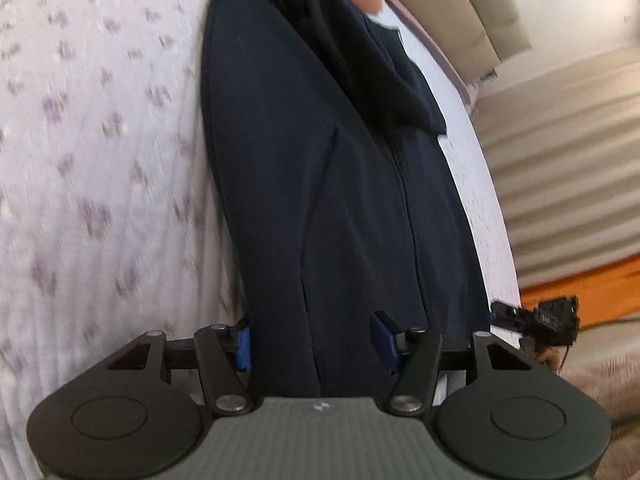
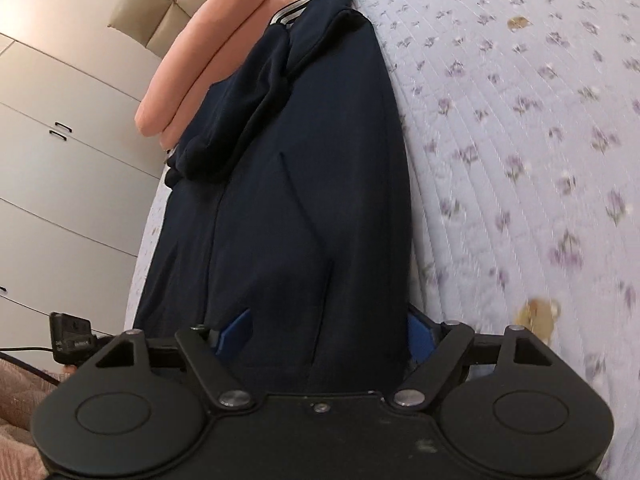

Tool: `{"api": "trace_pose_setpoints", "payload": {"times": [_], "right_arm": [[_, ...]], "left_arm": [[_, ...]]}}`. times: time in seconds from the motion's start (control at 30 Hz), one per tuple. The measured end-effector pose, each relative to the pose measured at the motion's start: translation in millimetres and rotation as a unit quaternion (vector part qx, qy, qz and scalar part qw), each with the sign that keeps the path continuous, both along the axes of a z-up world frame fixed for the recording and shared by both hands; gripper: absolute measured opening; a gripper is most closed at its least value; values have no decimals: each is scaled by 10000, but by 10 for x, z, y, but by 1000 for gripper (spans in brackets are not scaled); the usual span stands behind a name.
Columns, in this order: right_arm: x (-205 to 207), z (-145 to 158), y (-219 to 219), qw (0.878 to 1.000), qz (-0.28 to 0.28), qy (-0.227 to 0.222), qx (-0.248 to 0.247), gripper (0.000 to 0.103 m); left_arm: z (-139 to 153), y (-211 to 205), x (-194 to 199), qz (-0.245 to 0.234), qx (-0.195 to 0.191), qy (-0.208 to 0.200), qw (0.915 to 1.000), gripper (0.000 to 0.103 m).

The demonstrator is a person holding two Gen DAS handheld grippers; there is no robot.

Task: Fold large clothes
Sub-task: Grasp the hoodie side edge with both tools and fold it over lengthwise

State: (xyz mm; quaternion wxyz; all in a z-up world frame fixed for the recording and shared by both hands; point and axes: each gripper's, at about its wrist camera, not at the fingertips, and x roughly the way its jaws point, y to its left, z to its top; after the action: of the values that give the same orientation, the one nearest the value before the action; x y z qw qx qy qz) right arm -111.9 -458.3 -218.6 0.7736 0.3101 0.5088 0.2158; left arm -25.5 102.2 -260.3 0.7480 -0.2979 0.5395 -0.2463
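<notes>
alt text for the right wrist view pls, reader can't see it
A dark navy jacket lies lengthwise on a floral bedspread, its near end between the open blue-padded fingers of the right gripper. A folded peach blanket sits at the jacket's far end, with white cabinets on the left.

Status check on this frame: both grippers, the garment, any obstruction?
Left gripper and right gripper open, straddling the near hem. Navy jacket flat on the floral bedspread, sleeve folded across. Orange bedding beyond the collar, not in the way.
</notes>
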Motion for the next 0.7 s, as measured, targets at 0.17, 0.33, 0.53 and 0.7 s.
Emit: {"api": "trace_pose_setpoints", "payload": {"times": [0.17, 0.33, 0.53, 0.7], "right_arm": [[3, -27, 11, 9994, -79, 177, 273, 87], [25, -61, 24, 9988, -2, 438, -240, 68], [-86, -68, -41, 9973, -562, 401, 237, 12], [-114, 316, -101, 9936, -937, -342, 539, 10]], "left_arm": [[-32, -123, -46, -348, -57, 83, 9993, 59], [-113, -123, -85, -412, -155, 171, 9989, 58], [-180, -159, -235, -429, -79, 138, 9990, 7], [96, -87, -301, -229, -276, -602, 9975, 7]]}}
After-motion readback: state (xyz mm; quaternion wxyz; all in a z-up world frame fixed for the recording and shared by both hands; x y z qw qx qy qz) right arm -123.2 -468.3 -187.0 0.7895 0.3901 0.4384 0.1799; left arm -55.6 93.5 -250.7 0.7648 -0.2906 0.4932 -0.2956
